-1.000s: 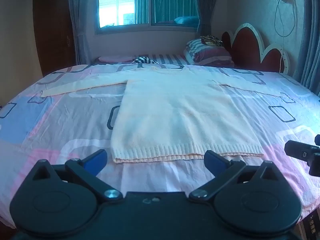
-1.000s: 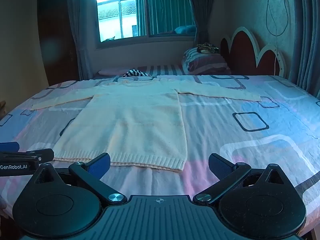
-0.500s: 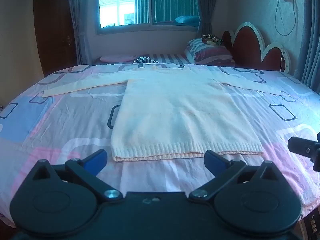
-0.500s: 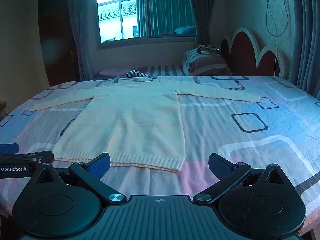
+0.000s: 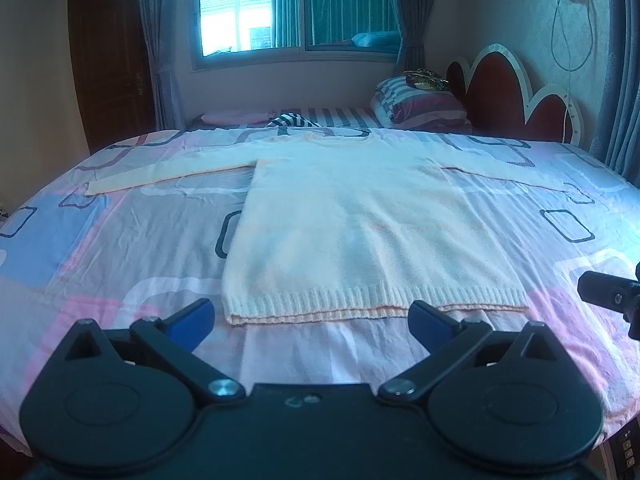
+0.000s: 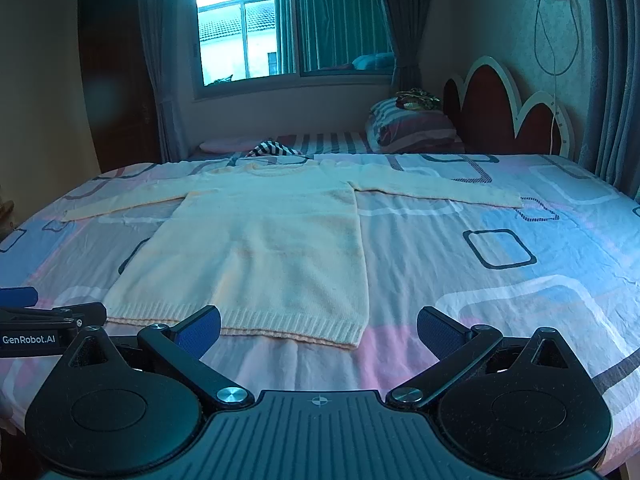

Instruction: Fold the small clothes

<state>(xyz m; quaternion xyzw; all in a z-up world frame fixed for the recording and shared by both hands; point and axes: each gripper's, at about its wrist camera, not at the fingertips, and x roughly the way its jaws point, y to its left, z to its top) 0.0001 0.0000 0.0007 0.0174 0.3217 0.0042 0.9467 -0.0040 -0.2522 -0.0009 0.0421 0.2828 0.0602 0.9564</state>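
Sweater (image 5: 352,232) — a cream knitted one — lies flat on the bed (image 5: 120,248), filling the middle of the left wrist view. Its two sleeves are spread out to the sides, one reaching to the middle left of the frame and one to the middle right. The ribbed bottom edge is nearest the camera, just above the fingers. In the right wrist view the sweater (image 6: 256,248) sits left of center, and the bed sheet (image 6: 500,280) with its blue, pink and white squares fills the right half.

The left gripper (image 5: 312,314) is at the bottom of its frame with its blue fingers (image 5: 192,316) wide apart and nothing between them. It hangs just short of the sweater's hem and does not touch it. The right gripper (image 6: 318,322) has its fingers (image 6: 438,326) wide apart too, holding nothing. Its left finger is in front of the hem's right part; whether it touches the cloth cannot be told.

At the top of both views there is a window (image 5: 296,8), and a striped pillow (image 5: 420,100) sits by the red headboard (image 5: 504,88) — upper right. No box, basket or other container shows.
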